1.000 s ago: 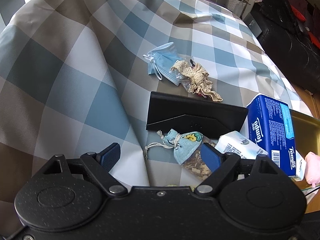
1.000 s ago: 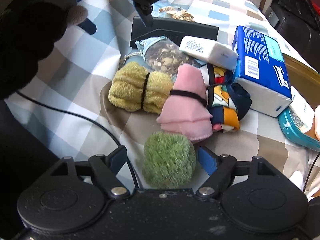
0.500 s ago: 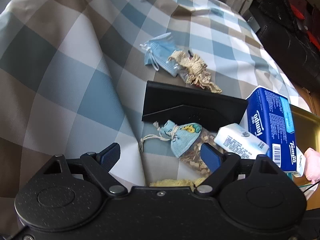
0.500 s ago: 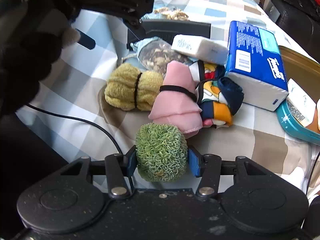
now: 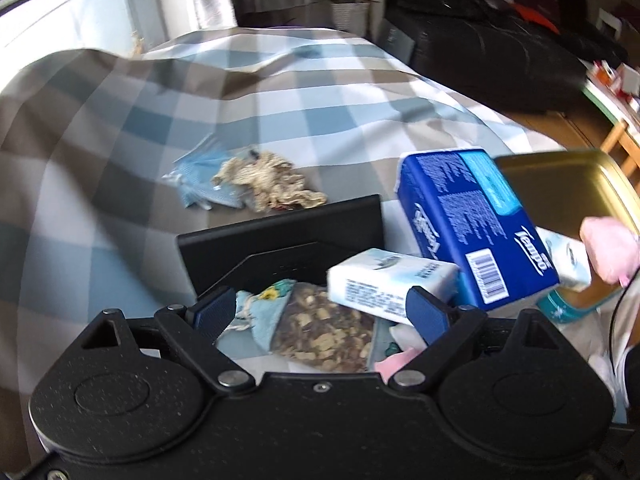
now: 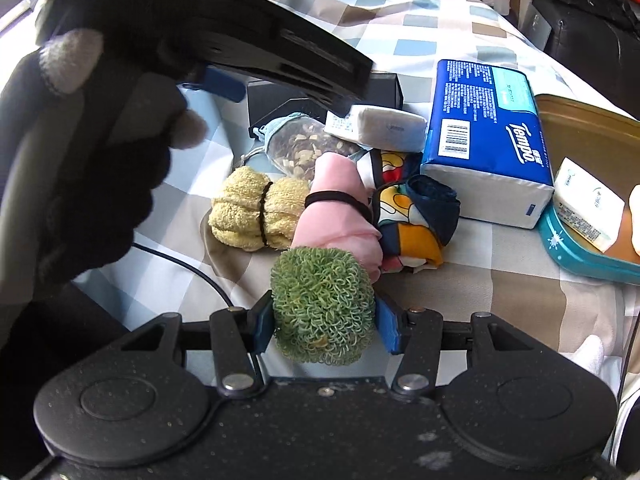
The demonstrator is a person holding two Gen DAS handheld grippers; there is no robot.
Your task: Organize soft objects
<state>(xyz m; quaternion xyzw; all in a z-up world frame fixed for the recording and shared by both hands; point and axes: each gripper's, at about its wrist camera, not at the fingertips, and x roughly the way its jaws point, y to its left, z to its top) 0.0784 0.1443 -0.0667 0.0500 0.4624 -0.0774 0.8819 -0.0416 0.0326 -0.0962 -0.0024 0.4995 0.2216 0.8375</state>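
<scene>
Our right tool is clenched on a green curly scrubber ball, its blue pads pressing both sides and holding it just above the checked cloth.

Just beyond the ball lies a pile of soft things: a pink rolled cloth bound with a black band, a yellow rolled towel to its left, and a colourful patterned cloth to its right.

Behind them sit a blue tissue pack and a small white tissue packet.

Our left tool has just been widening its jaws and stands released, hovering over a small drawstring pouch of dried bits beside a black box. Nothing is gripped in it.
</scene>
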